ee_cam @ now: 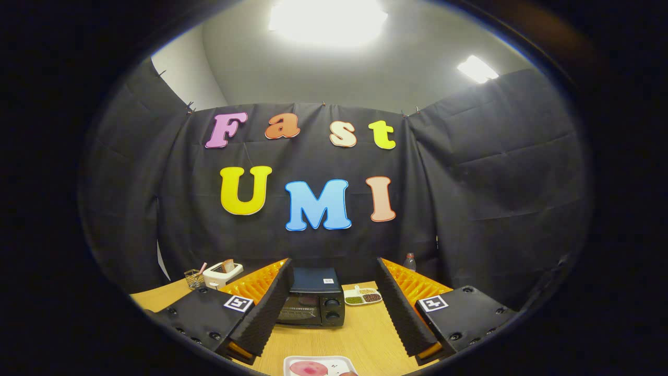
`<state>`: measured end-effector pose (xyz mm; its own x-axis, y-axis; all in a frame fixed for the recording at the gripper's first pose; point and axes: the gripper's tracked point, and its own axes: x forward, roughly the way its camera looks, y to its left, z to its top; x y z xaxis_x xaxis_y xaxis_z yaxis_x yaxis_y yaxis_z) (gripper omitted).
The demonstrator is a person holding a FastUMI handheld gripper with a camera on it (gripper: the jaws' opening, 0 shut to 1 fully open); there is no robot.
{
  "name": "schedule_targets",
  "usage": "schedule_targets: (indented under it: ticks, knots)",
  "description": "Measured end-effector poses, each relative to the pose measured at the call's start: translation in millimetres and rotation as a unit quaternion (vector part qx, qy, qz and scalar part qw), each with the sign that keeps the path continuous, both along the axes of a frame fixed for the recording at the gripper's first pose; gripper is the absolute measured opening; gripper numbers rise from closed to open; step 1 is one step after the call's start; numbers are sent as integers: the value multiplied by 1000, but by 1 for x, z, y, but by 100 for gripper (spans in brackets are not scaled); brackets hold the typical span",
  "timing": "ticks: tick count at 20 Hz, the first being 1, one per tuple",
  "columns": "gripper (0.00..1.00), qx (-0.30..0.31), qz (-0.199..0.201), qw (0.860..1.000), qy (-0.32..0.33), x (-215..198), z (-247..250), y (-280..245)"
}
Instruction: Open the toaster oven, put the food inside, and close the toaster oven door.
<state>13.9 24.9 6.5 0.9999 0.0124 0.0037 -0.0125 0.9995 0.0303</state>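
Task unstarted: toaster oven (312, 303) on the wooden table (365, 334), door closed, beyond the gripper (331, 308), fingers apart and empty; food on white tray (319, 365) below them, not loaded.

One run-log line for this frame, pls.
tool: open, empty | oven: beyond fingers, door shut | food plate: near, between fingers | stage: pre-open

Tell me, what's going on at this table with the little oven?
A person is holding a two-finger gripper over a wooden table, its fingers wide open and holding nothing. Beyond and between the fingers sits a black toaster oven with its door shut. A white plate of food lies just below the fingers, nearer the camera. The job of putting the food in the oven looks not yet begun.
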Motion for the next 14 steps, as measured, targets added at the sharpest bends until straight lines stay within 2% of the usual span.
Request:
schedule_targets:
  ticks: [14]
  knots:
    - [99,10,54,998,8,69,-16,86]
